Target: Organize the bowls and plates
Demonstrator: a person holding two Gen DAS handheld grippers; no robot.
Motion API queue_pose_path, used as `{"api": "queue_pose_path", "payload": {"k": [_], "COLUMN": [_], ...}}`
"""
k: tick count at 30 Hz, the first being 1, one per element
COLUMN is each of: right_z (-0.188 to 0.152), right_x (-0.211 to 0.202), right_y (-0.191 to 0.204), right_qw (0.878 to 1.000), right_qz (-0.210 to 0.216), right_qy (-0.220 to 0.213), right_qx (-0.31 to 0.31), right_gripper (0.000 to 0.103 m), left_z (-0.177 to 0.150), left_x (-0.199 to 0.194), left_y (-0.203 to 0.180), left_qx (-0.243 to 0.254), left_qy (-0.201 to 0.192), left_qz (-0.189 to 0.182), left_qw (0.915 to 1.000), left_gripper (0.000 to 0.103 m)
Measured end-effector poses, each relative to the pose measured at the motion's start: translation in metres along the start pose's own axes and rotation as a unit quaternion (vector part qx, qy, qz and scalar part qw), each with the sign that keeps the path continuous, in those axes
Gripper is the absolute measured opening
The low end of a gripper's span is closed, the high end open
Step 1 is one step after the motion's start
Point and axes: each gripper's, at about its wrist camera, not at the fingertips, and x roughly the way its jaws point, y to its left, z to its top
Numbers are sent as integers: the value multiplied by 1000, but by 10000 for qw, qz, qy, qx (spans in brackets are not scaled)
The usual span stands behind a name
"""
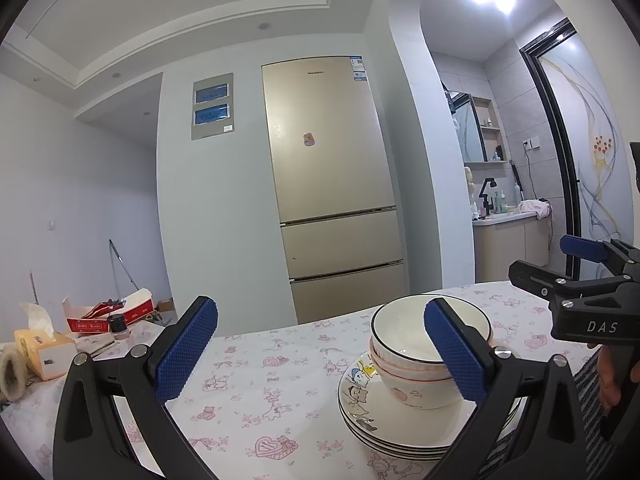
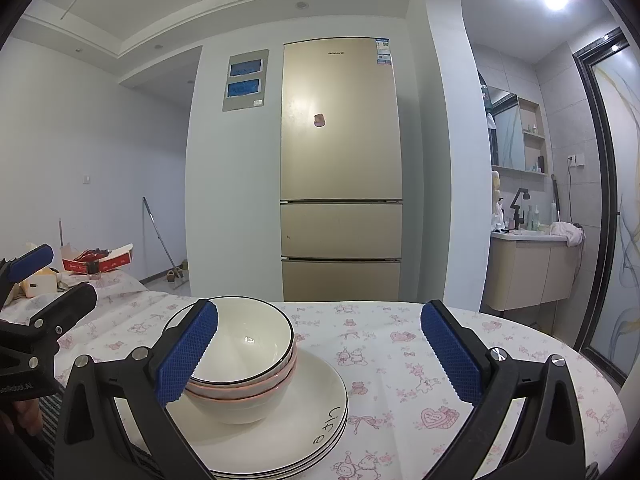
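Several nested bowls [image 1: 420,354] [image 2: 240,364] sit on a stack of white plates [image 1: 376,424] [image 2: 308,428] with cartoon prints, all on a table under a floral cloth [image 1: 256,392] [image 2: 400,364]. My left gripper [image 1: 320,356] is open with nothing between its blue pads; the stack lies behind its right finger. My right gripper [image 2: 320,356] is open too, its left finger in front of the bowls. The right gripper [image 1: 592,272] shows at the right edge of the left wrist view. The left gripper [image 2: 36,284] shows at the left edge of the right wrist view.
A tissue box [image 1: 44,350], a red carton [image 1: 108,314] [image 2: 100,262] and a small dark-capped jar [image 1: 119,326] stand at the table's far left. A tall gold fridge [image 1: 332,184] [image 2: 340,168] stands beyond the table. A striped mat [image 1: 592,392] lies by the plates.
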Motion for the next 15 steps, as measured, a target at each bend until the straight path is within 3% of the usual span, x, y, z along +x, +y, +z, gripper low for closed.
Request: {"api": "queue_pose_path", "payload": {"k": [15], "right_z": [0], "right_x": [0], "right_y": [0], "right_qw": [10000], "right_qz": [-4], "right_qy": [16], "right_qx": [-4], "right_gripper": [103], "left_z": [0], "left_x": [2], "left_y": [0], "left_qx": [-4], "left_qy": [14], "left_qz": [13], "left_qw": [10000], "left_gripper": [103]}}
